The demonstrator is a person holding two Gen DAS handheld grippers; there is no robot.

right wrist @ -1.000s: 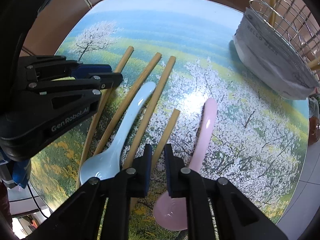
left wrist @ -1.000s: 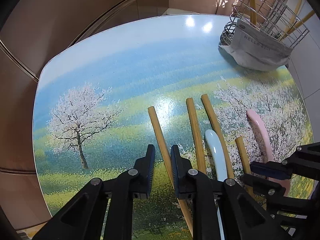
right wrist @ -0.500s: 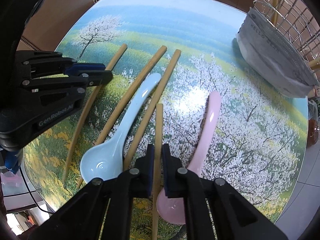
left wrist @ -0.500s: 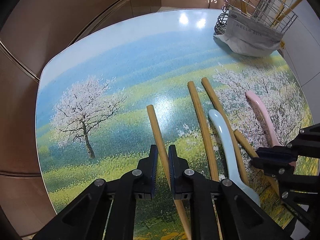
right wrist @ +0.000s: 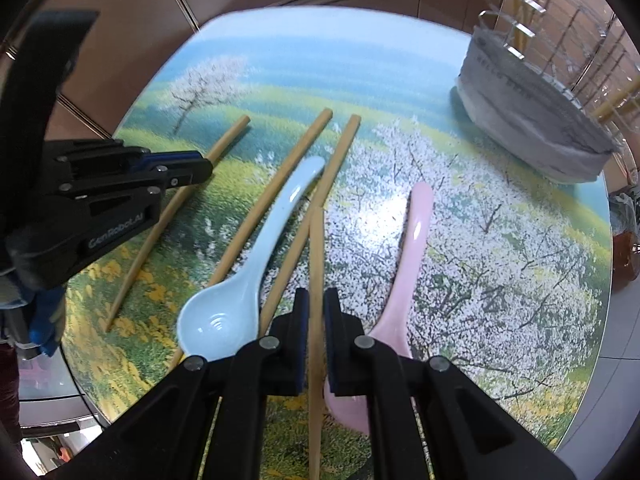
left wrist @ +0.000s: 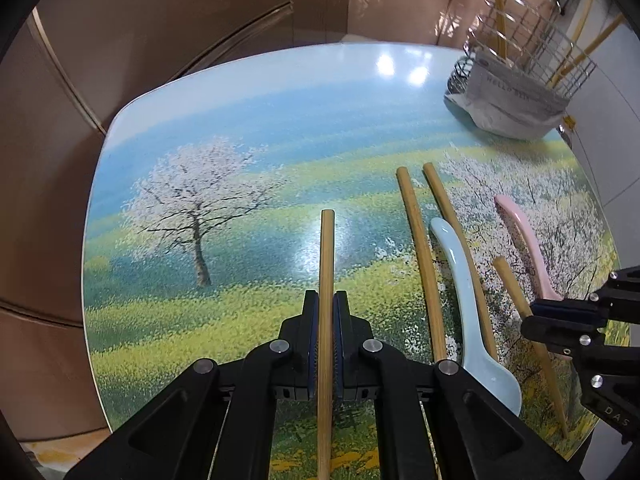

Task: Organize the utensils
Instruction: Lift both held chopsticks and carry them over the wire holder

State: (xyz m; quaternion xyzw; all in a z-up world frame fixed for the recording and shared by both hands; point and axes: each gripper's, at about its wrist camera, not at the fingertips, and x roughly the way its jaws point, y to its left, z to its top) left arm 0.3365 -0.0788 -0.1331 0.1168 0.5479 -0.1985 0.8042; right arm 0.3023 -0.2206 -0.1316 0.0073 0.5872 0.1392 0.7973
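Observation:
My left gripper is shut on a bamboo chopstick and holds it above the table, pointing straight ahead. My right gripper is shut on another bamboo chopstick, also lifted. It shows at the right of the left wrist view; the left one shows at the left of the right wrist view. Two more chopsticks, a light blue spoon and a pink spoon lie on the table. In the right wrist view the blue spoon and pink spoon flank my held chopstick.
A wire utensil basket with a grey cloth liner stands at the table's far right corner and holds several chopsticks; it also shows in the right wrist view. The table has a printed landscape top, with brown wall panels beyond its edge.
Both grippers closed on a chopstick each and lifted them off the table. Each held chopstick has swung into line with its fingers. Both cameras have risen.

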